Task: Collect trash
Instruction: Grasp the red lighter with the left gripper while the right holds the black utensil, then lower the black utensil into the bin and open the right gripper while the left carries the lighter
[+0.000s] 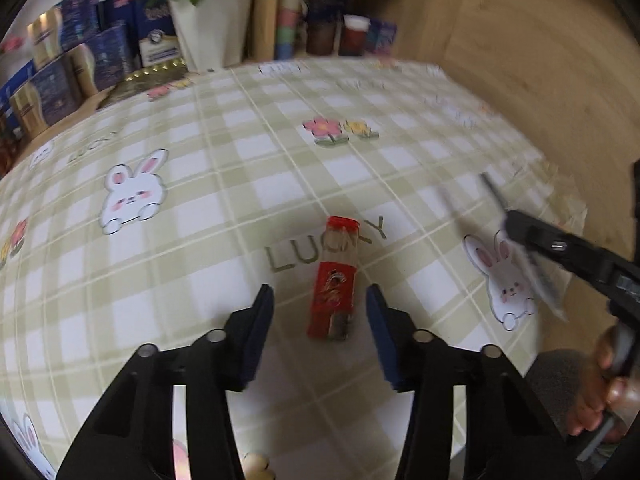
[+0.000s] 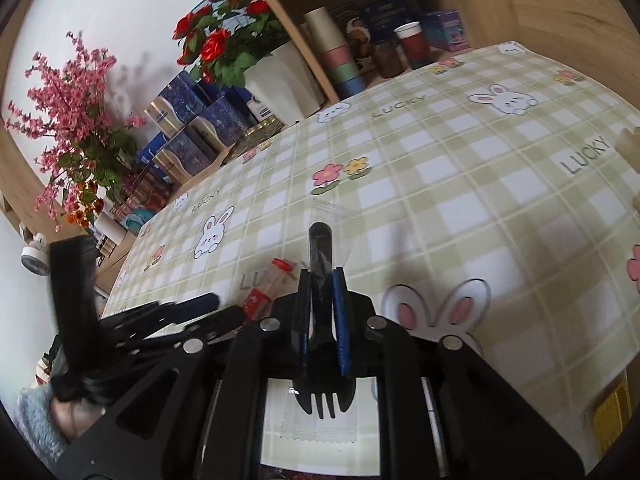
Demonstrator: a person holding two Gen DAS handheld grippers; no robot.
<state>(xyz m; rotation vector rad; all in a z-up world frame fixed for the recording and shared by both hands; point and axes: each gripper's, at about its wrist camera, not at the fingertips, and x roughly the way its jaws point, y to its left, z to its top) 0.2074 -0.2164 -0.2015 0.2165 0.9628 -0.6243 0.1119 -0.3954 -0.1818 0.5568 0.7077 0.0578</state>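
Note:
A small clear tube with a red cap and red label [image 1: 334, 280] lies on the checked tablecloth [image 1: 240, 184]. My left gripper [image 1: 320, 300] is open, its pads either side of the tube's near end, not touching it. My right gripper [image 2: 322, 280] is shut on a black plastic fork in a clear wrapper [image 2: 320, 248], handle pointing forward, tines toward the camera. The right gripper and wrapped fork show blurred at the right of the left wrist view [image 1: 532, 240]. The tube [image 2: 272, 284] and left gripper [image 2: 200, 308] show in the right wrist view, lower left.
A white pot of red flowers [image 1: 212, 20], blue and gold boxes [image 1: 60, 64], stacked paper cups [image 2: 332, 52] and a red cup [image 2: 414, 46] stand along the table's back by wooden shelf walls [image 1: 520, 40]. Pink blossoms [image 2: 72, 112] stand far left.

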